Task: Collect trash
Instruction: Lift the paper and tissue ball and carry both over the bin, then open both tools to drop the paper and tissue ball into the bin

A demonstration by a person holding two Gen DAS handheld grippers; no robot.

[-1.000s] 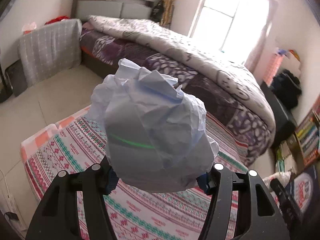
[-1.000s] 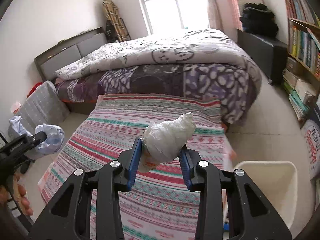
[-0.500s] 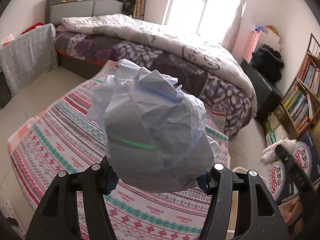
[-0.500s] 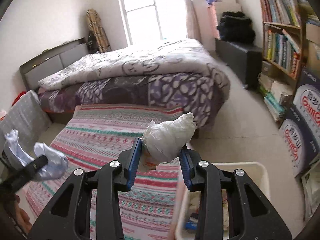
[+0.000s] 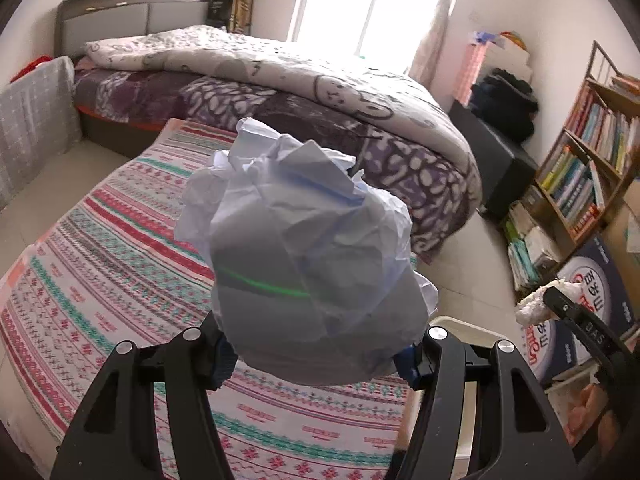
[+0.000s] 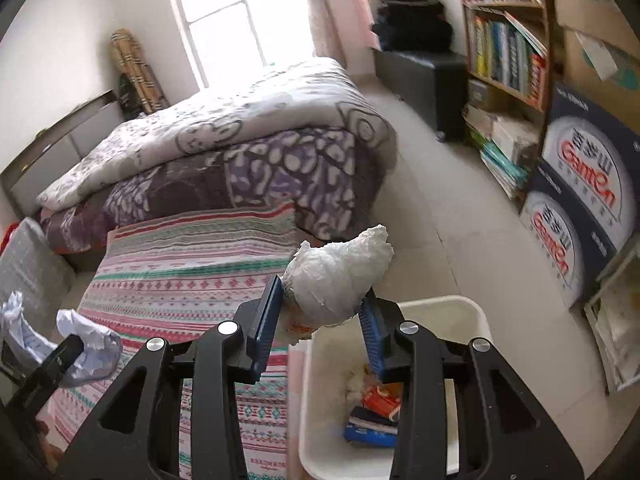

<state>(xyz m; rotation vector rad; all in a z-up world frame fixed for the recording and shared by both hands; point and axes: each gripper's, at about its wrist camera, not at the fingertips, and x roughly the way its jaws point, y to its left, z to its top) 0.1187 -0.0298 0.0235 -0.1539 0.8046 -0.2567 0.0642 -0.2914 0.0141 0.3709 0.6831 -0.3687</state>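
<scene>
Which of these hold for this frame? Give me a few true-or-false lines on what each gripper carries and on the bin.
1. The left gripper grips a big ball of crumpled white paper. True.
2. The right gripper is empty. False: a small white wad sits between its blue pads.
3. The white bin stands on the floor beside the striped blanket. True.
4. The bin has nothing in it. False: an orange packet and a blue packet lie at its bottom.
5. The small wad is already lying in the bin. False: it is up between the right gripper's pads, near the bin's far rim.
</scene>
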